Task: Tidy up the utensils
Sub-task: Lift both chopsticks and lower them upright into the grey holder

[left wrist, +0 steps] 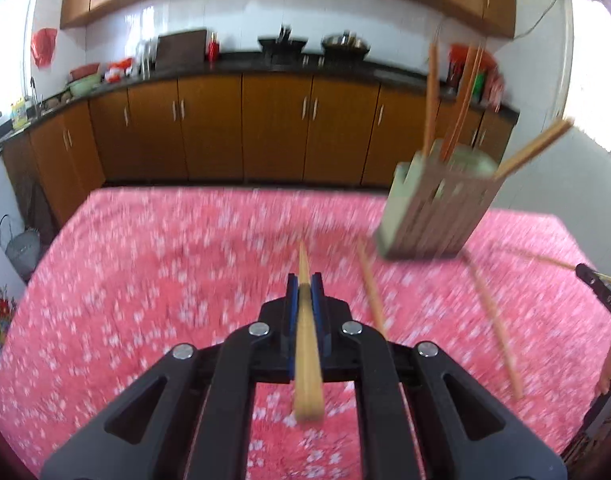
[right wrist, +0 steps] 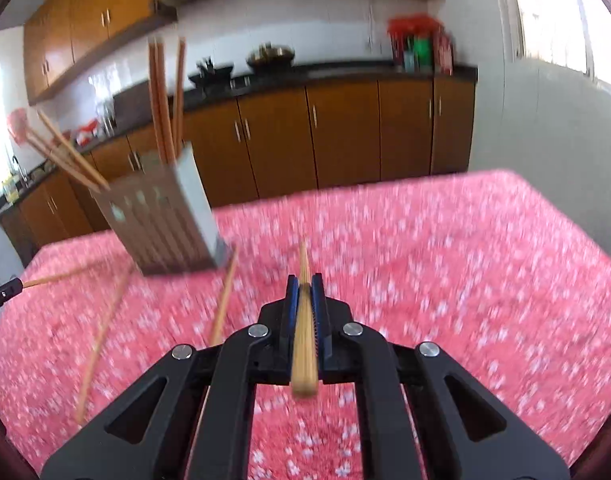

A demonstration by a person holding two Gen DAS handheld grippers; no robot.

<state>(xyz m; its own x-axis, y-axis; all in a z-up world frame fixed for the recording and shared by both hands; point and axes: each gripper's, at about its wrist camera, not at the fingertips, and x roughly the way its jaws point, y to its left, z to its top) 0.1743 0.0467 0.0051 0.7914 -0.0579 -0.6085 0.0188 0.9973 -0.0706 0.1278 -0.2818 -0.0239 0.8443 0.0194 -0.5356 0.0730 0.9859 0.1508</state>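
- Left gripper (left wrist: 304, 292): closed on 1 pale bamboo chopstick (left wrist: 306, 356), long axis along the fingers.
- Right gripper (right wrist: 304, 292): likewise clamped on a second bamboo chopstick (right wrist: 304, 348).
- Slatted brown-and-green chopstick holder (left wrist: 433, 208): upright on the pink floral desk (left wrist: 145, 280), ahead-right of the left gripper, ahead-left of the right.
- 2 loose chopsticks (left wrist: 491, 320) lie between; both views blurred.

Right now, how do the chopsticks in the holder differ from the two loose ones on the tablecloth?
The chopsticks in the holder stand upright or lean out of it; the loose chopsticks lie flat on the tablecloth. The holder's look darker reddish-brown, the loose ones paler, though blur makes colour uncertain. All are long, thin and wooden.
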